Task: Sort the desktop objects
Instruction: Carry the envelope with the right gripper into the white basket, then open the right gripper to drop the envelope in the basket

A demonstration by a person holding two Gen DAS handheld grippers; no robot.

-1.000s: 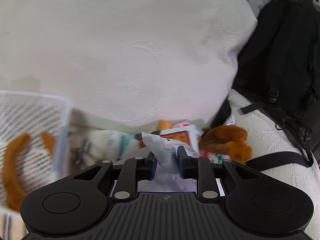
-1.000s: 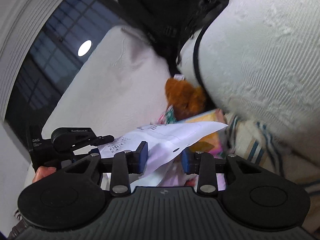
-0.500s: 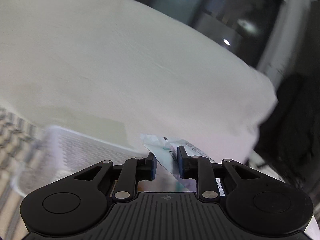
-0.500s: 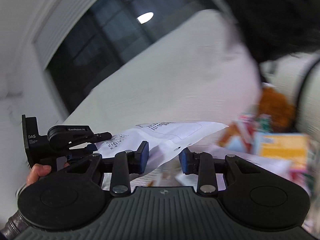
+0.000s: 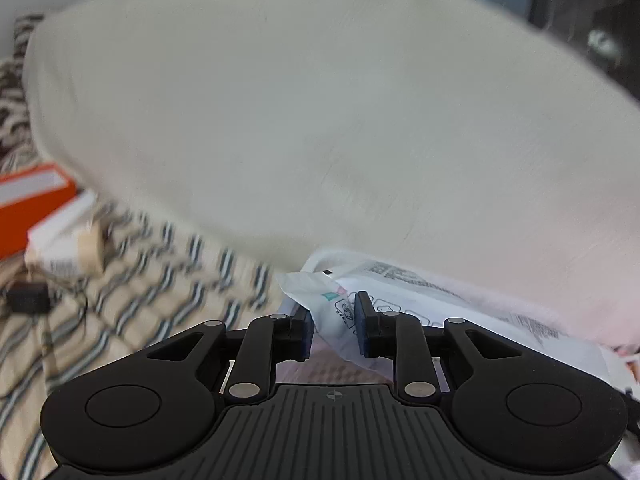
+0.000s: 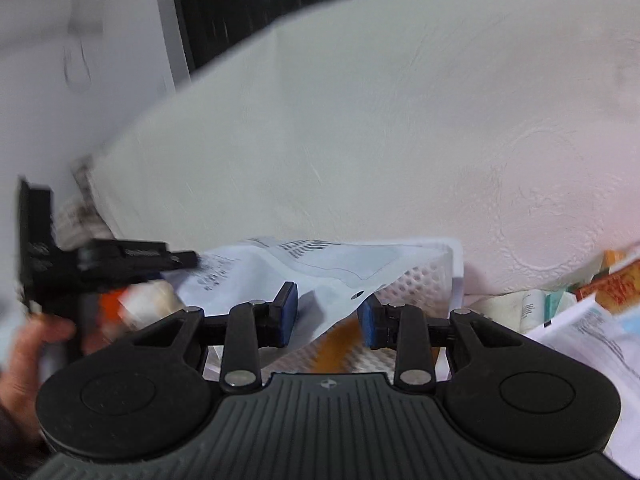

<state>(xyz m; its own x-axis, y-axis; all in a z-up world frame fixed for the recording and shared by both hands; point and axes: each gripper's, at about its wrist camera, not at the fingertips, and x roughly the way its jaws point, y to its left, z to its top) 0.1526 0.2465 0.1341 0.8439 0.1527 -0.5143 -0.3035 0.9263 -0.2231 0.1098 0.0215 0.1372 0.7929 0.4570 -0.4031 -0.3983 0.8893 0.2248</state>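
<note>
My left hand-held gripper clamps a printed plastic bag; its print is unreadable. My right hand-held gripper gapes around the bag's edge.

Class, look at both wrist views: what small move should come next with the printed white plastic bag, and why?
Probably lower the printed white plastic bag into the white mesh basket: the left gripper pinches its edge, and it hangs above the basket, between the open right gripper fingers.

Large white pillow over striped bedding; dark window behind.
</note>
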